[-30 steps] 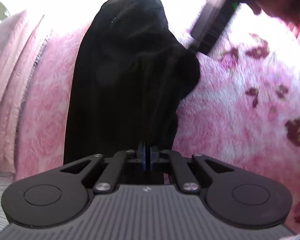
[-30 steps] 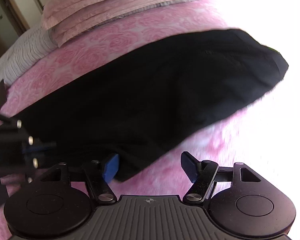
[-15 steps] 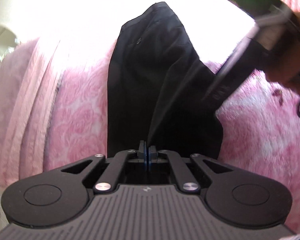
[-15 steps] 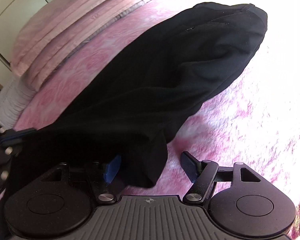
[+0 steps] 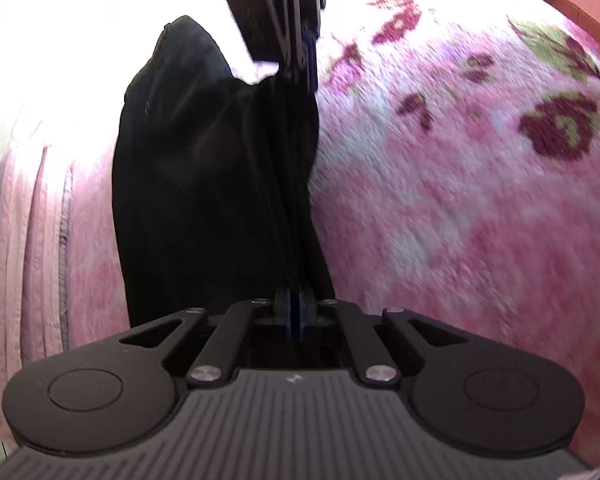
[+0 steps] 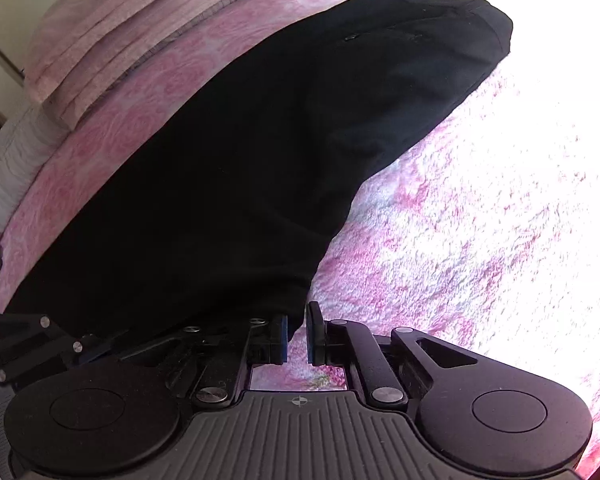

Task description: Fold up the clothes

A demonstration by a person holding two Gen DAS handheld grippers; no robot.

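Shows a bed (image 5: 460,200) under a fleecy pink blanket with dark red flowers, filling both views; beyond it, along the far side, a stack of pale pink folded bedding (image 6: 100,52); on the blanket, one long black garment (image 5: 204,184), probably trousers going by the band at its far end, though too dark to be sure; lies with its long axis running straight away from the left claw (image 5: 295,304), near end at that claw and far end well up the bed; in the right wrist view, slants from lower left to upper right, broad end farthest off; rises along its right-hand long edge into a taut ridge of bunched layers, stretched between the two claws; left claw pressed together on the near end of that ridge, blue pads meeting with cloth between them; right claw (image 6: 296,332) farther up the same edge, standing almost closed, a narrow gap left between its pads with blanket showing through and a corner of hem dipping in at the tips; cannot tell whether that hem is actually pinched; seems, as a judgement, to be a lengthwise edge held up for carrying sideways across the garment's width, leftward from both claws, with the left nearer the foot end; smallest of all, a tiny stud (image 6: 353,35) near the broad end.
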